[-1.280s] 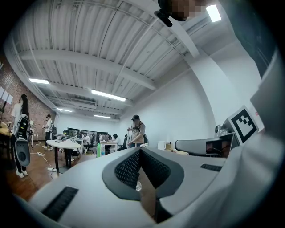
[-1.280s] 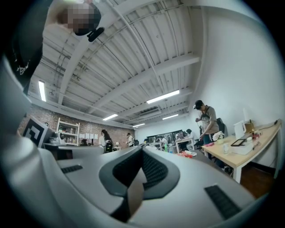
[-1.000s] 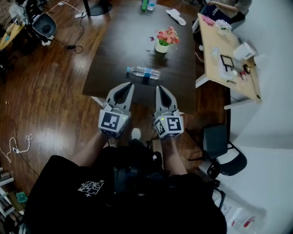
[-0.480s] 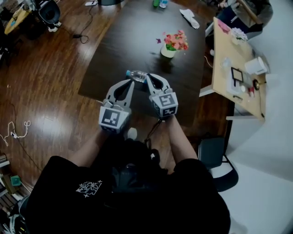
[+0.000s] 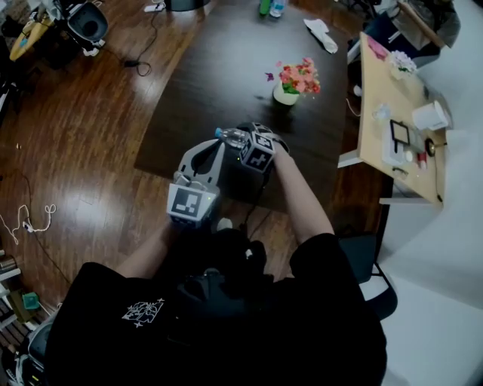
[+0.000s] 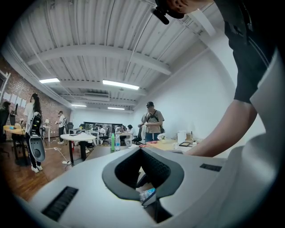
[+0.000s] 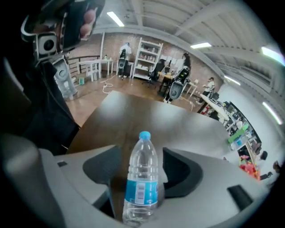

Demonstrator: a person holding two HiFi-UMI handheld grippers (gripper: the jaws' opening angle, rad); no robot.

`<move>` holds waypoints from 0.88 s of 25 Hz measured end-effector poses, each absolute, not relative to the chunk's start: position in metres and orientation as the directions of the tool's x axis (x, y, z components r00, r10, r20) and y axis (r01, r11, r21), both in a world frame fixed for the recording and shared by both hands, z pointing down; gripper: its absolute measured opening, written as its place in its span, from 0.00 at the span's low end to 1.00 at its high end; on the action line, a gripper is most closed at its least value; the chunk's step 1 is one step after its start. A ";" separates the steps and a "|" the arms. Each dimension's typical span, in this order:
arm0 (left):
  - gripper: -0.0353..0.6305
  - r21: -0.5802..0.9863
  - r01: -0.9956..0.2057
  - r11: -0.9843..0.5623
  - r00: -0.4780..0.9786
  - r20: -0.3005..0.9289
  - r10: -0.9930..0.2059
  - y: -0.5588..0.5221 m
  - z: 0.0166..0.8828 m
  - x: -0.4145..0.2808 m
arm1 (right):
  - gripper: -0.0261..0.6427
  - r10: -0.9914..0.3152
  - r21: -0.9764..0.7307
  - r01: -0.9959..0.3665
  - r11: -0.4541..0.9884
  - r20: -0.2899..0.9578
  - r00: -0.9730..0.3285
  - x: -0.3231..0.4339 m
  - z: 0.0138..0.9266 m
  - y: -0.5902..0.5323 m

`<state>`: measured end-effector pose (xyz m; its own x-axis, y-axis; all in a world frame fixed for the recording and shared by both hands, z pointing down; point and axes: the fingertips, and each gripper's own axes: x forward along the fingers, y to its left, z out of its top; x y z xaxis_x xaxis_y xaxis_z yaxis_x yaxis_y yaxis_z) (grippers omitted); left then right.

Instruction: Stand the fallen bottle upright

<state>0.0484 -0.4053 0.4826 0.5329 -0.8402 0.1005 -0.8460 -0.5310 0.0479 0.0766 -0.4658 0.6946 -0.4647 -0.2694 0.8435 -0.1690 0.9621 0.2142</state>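
A clear water bottle (image 5: pixel 232 136) with a blue cap and blue label lies on its side near the front edge of the dark table (image 5: pixel 204 68), cap pointing left. My right gripper (image 5: pixel 246 145) points steeply down over it. In the right gripper view the bottle (image 7: pixel 141 178) lies lengthwise between the jaws of the right gripper (image 7: pixel 140 155), which have just been opening; the pads stand apart from it. My left gripper (image 5: pixel 217 145) is just left of the bottle, its fingertips together near the cap. Through the left gripper (image 6: pixel 141 149) a bit of the bottle (image 6: pixel 147 195) shows.
A white pot of pink flowers (image 5: pixel 293 79) stands on the table behind the bottle. A white cloth (image 5: pixel 320 34) and two bottles (image 5: pixel 270 7) are at the far end. A light wooden desk (image 5: pixel 377 136) with small items flanks the right side. Cables lie on the floor at left.
My right gripper has swung forward and down from beside the left gripper onto the bottle and rolled over. The left gripper has moved forward to the table's edge near the cap.
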 end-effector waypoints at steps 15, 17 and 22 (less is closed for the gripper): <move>0.05 0.043 -0.844 -0.535 0.537 0.093 -0.839 -0.438 0.528 0.049 | 0.53 0.296 -0.329 -0.116 0.937 0.926 -0.234 0.081 0.768 -0.394; 0.05 0.048 -0.847 -0.530 0.532 0.090 -0.842 -0.441 0.531 0.047 | 0.51 0.350 -0.390 -0.140 0.910 0.904 -0.245 0.082 0.768 -0.382; 0.05 0.053 -0.855 -0.517 0.519 0.080 -0.851 -0.437 0.524 0.041 | 0.50 -0.241 0.130 -0.259 0.957 0.854 -0.462 0.074 0.719 -0.503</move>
<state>0.0406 -0.4369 0.5239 0.5193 -0.8508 0.0801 -0.8546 -0.5166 0.0534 0.0745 -0.5026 0.7187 -0.4616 -0.2410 0.8537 -0.2590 0.9571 0.1301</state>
